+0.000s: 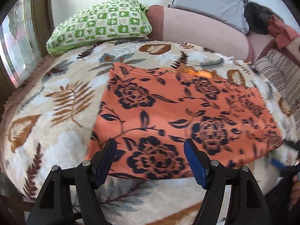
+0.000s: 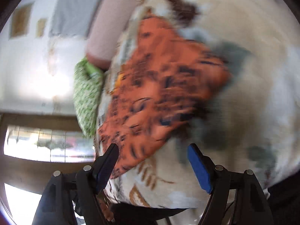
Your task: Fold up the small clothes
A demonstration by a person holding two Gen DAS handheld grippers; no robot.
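An orange cloth with dark blue flowers (image 1: 178,112) lies flat as a rough rectangle on a cream blanket with a leaf pattern (image 1: 61,97). My left gripper (image 1: 150,153) is open and empty, its fingers over the cloth's near edge. In the right wrist view the same cloth (image 2: 159,97) is blurred and seen from its side on the blanket (image 2: 253,75). My right gripper (image 2: 152,159) is open and empty near the cloth's corner. The right gripper's blue pad (image 1: 277,163) shows at the right edge of the left wrist view.
A green and white checked pillow (image 1: 101,24) lies at the bed's far left, beside a pink bolster (image 1: 196,30) and a grey pillow (image 1: 206,1). A striped cushion (image 1: 281,75) sits at the right. A window (image 1: 13,43) is to the left.
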